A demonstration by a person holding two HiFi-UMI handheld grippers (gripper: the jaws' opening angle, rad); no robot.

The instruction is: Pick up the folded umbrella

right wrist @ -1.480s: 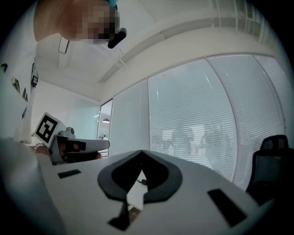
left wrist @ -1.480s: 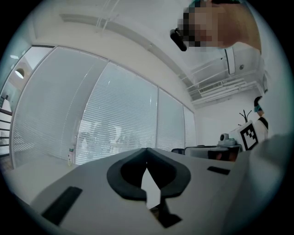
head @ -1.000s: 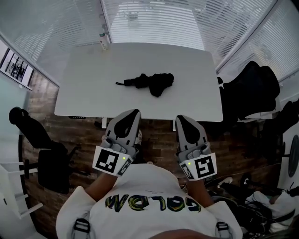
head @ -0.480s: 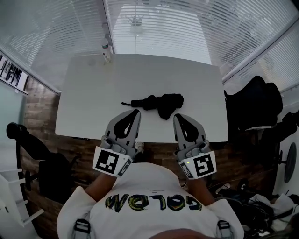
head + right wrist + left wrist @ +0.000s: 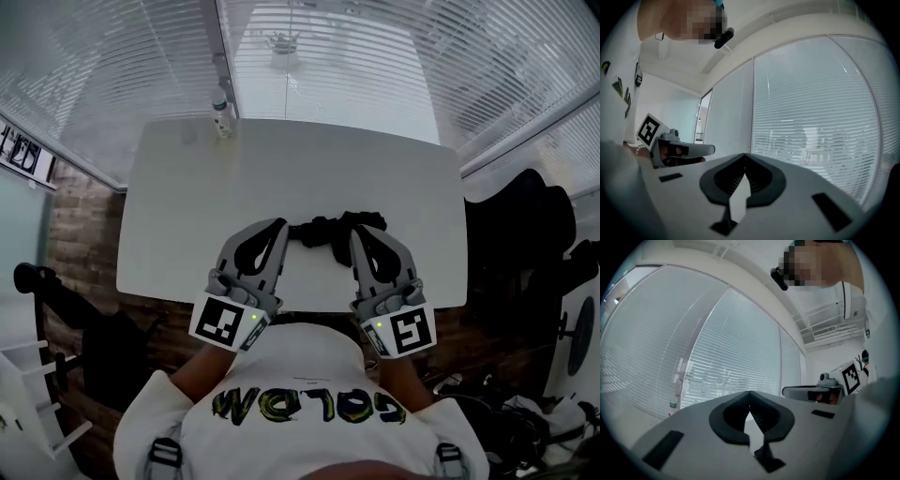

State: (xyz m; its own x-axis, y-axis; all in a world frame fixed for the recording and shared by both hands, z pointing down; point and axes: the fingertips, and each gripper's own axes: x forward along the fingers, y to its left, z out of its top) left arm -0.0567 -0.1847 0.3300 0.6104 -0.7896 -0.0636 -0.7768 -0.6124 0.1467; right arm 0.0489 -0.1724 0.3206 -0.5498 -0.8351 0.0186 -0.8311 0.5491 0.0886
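The folded black umbrella (image 5: 328,228) lies on the white table (image 5: 187,216), near its front edge, with its handle pointing left. My left gripper (image 5: 278,224) is shut and empty, its tip just left of the handle end. My right gripper (image 5: 360,234) is also shut and empty, and covers the umbrella's right part. Both reach level over the table's front edge. In the left gripper view the jaw tips meet (image 5: 749,392), and so do the jaw tips (image 5: 744,154) in the right gripper view. Neither gripper view shows the umbrella.
A small bottle (image 5: 222,120) stands at the table's far left edge, also seen as a bottle (image 5: 672,404) in the left gripper view. Window blinds (image 5: 328,56) run behind the table. Black chairs stand at the left (image 5: 56,291) and right (image 5: 525,244).
Both grippers have moved forward from in front of the table to over its front edge, up to the umbrella. The table and umbrella have come closer in the head view.
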